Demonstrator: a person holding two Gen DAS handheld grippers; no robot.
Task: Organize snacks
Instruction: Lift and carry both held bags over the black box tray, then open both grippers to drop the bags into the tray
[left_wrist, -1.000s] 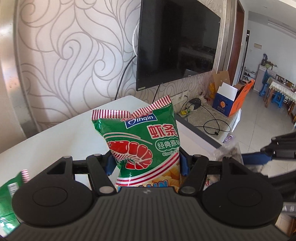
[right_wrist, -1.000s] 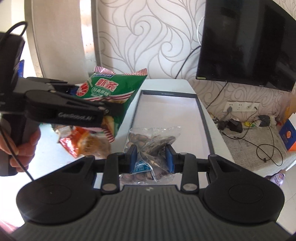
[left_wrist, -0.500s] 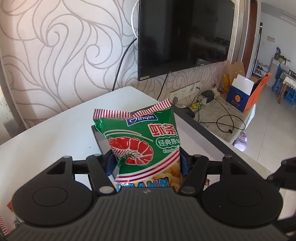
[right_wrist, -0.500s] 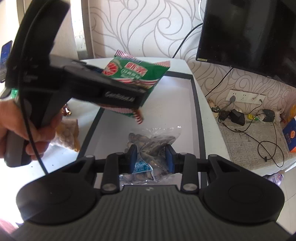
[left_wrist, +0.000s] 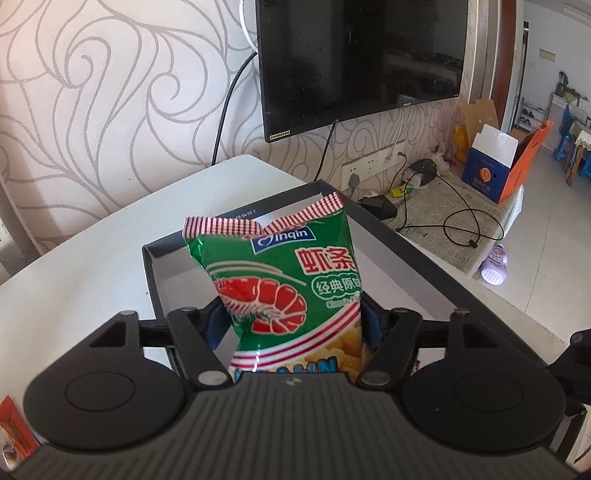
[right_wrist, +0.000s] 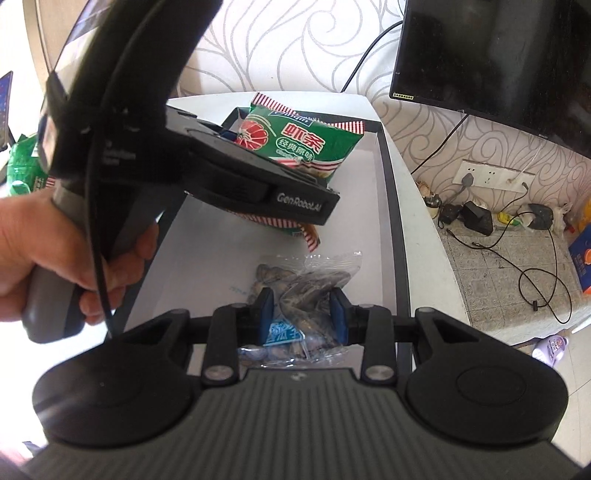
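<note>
Left wrist view: the left gripper (left_wrist: 293, 325) pinches a green prawn-cracker bag (left_wrist: 284, 284) upright above the near end of a black-rimmed tray (left_wrist: 399, 240). The tray's white floor lies bare beyond the bag up to the far rim. White worktop (left_wrist: 92, 266) flanks the tray's left edge; its right rim runs along the worktop's edge, with floor below. Right wrist view: the right gripper (right_wrist: 303, 314) pinches a clear nut packet (right_wrist: 306, 284) over the tray's near end, just under the prawn-cracker bag's lower edge.
</note>
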